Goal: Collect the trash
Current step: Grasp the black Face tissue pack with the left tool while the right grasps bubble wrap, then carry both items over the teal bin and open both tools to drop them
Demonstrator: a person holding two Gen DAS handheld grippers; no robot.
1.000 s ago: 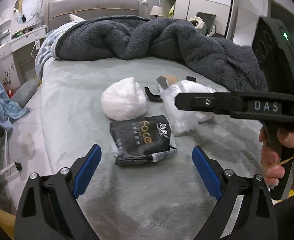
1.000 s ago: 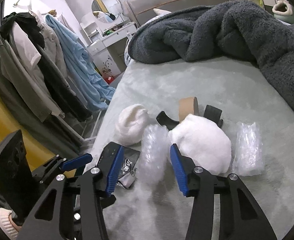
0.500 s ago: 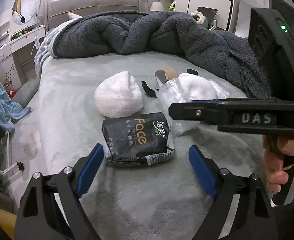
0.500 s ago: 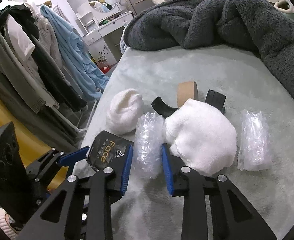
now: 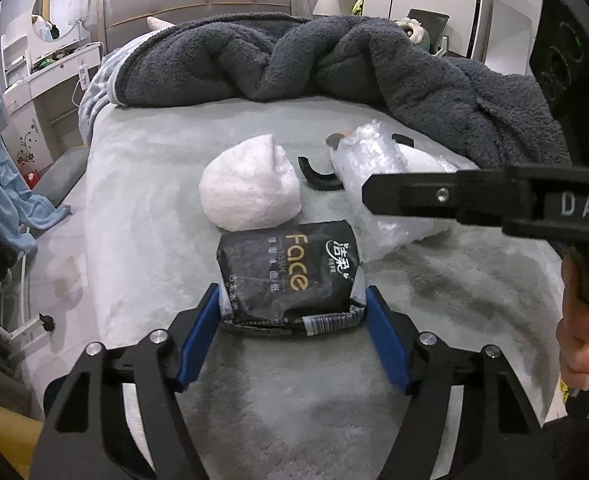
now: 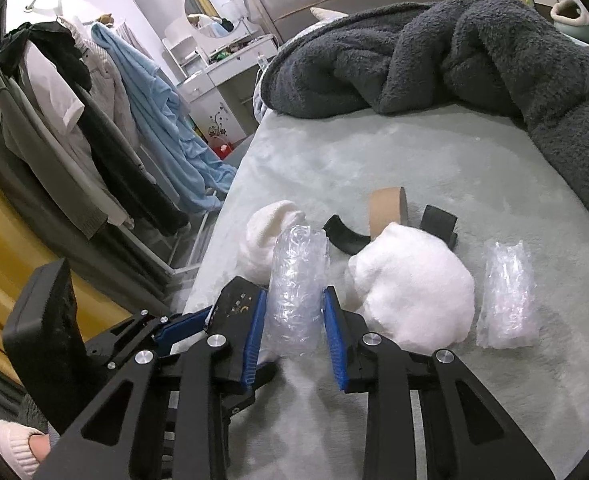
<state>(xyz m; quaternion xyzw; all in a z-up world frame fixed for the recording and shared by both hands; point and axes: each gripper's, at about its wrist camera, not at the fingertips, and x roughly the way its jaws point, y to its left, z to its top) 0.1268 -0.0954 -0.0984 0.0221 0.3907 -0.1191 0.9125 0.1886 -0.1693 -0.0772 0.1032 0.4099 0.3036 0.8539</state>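
A black tissue pack (image 5: 290, 264) printed "Face" lies on the pale grey bed cover (image 5: 154, 184). My left gripper (image 5: 292, 298) is closing, and its blue pads touch both sides of the pack's near end. A roll of clear bubble wrap (image 6: 296, 280) stands between the pads of my right gripper (image 6: 294, 296), which is shut on it. In the left wrist view that roll (image 5: 370, 168) shows behind the right gripper's black finger (image 5: 414, 196), just right of the pack.
On the cover lie two white fluffy lumps (image 6: 414, 292) (image 5: 250, 188), a second bubble wrap piece (image 6: 506, 296), a cardboard tape core (image 6: 386, 208) and black curved scraps (image 6: 342, 236). A dark grey blanket (image 5: 274, 60) is heaped at the head. Hanging clothes (image 6: 94, 120) stand past the bed's left edge.
The left gripper's jaws have come in from wide open to the sides of the tissue pack. The right gripper's jaws have shut onto the bubble wrap roll.
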